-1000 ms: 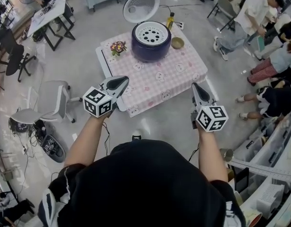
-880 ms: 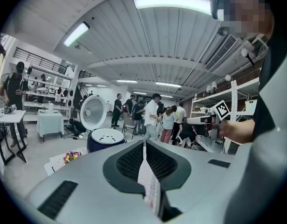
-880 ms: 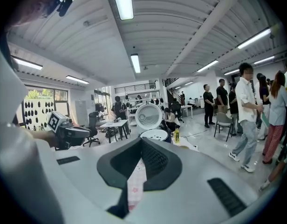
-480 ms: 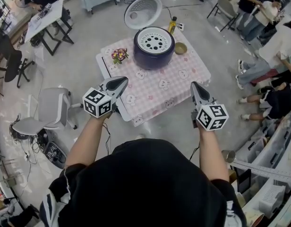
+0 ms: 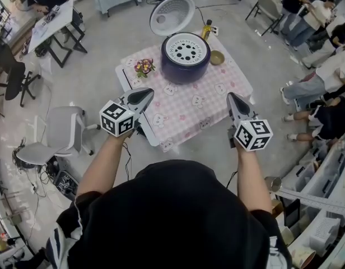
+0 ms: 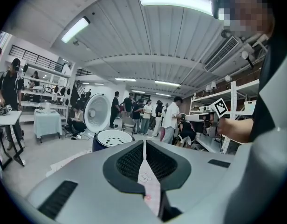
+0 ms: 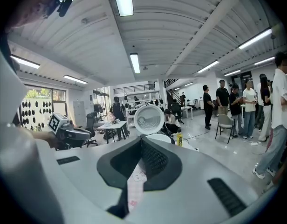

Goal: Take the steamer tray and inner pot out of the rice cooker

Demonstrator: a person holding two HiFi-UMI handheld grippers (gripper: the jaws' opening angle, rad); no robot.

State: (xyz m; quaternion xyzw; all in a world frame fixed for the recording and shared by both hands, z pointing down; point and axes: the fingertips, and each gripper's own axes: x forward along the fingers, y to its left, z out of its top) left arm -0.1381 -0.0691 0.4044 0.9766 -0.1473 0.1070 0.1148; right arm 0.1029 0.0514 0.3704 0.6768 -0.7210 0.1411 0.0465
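Observation:
A dark purple rice cooker [image 5: 185, 65] stands at the far side of the pink checked table [image 5: 200, 108], its white lid [image 5: 172, 14] swung up behind it. A white steamer tray [image 5: 185, 48] with round holes sits in its top; the inner pot is hidden beneath. The cooker [image 6: 111, 140] shows ahead in the left gripper view, and its lid [image 7: 148, 119] in the right gripper view. My left gripper [image 5: 145, 93] hangs shut over the table's near left corner. My right gripper [image 5: 233, 98] is shut above the near right edge. Both are empty and well short of the cooker.
A small flower pot [image 5: 143, 66] sits left of the cooker, a bowl [image 5: 217, 57] and a yellow bottle [image 5: 206, 28] to its right. A grey office chair [image 5: 55, 133] stands left of the table. Several people sit and stand at the right; other tables [image 5: 54, 19] lie beyond.
The table and cooker have drawn closer and shifted slightly right in the head view as I step forward. Both grippers stay shut and move ahead together.

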